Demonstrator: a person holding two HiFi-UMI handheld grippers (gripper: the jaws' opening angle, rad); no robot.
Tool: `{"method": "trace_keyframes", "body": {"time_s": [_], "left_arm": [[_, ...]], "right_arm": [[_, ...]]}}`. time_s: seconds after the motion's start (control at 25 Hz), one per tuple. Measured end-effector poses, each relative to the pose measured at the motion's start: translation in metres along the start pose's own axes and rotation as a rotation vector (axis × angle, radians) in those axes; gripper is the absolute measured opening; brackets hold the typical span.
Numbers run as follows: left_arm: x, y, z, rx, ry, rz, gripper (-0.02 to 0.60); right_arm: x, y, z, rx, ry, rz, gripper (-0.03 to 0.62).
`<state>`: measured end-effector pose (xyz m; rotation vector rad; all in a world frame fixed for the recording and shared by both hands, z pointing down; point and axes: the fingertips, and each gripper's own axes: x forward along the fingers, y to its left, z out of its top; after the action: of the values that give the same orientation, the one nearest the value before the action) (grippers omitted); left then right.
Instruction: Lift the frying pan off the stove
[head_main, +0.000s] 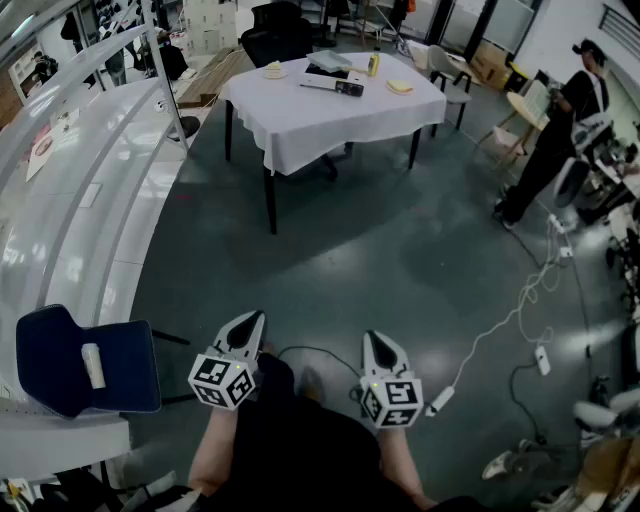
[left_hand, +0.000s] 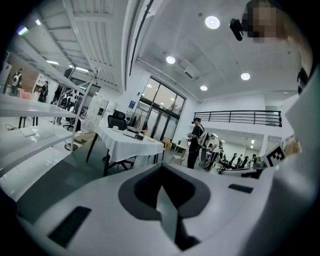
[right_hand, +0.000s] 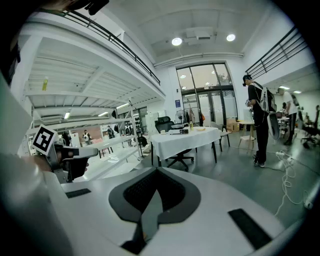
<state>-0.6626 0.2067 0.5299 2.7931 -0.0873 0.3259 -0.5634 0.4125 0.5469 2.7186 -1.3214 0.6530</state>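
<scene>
Currently left gripper (head_main: 250, 322) and right gripper (head_main: 378, 341) sit low over the floor (head_main: 400, 250), fingers clenched on nothing. Table (head_main: 300, 122) stands well ahead; things on it too small to pick out a pan.

Ahead: open floor (head_main: 380, 250) up to table (head_main: 320, 125) w/ white cloth.
Left: shelves (head_main: 70, 220), blue chair (head_main: 50, 350) close by.
Right: cables (head_main: 505, 322) on floor; person (head_main: 555, 135) further off.

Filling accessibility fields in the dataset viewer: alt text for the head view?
The left gripper and right gripper are held low over a grey floor, jaws together and empty. Ahead stands a white-clothed table; a person stands at right, a blue chair at left. No pan or stove shows.
</scene>
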Motion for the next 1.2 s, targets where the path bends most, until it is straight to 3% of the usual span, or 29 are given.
{"method": "trace_keyframes", "body": {"time_s": [0.76, 0.8, 0.84, 0.88, 1.2], "left_arm": [[0.003, -0.028, 0.021, 0.058, -0.062, -0.028, 0.011], [0.005, -0.027, 0.021, 0.046, -0.061, -0.035, 0.057], [0.007, -0.028, 0.022, 0.031, -0.057, -0.048, 0.188], [0.008, -0.029, 0.022, 0.02, -0.052, -0.063, 0.249], [0.039, -0.014, 0.04, 0.024, -0.072, -0.063, 0.282]], "right_arm": [[-0.011, 0.001, 0.015, 0.027, -0.044, 0.006, 0.006], [-0.009, 0.001, 0.016, 0.027, -0.043, 0.012, 0.006], [-0.007, 0.002, 0.017, 0.026, -0.039, 0.017, 0.006], [-0.004, 0.003, 0.016, 0.024, -0.034, 0.021, 0.006], [0.033, 0.004, 0.031, 0.017, -0.019, 0.041, 0.006]]}}
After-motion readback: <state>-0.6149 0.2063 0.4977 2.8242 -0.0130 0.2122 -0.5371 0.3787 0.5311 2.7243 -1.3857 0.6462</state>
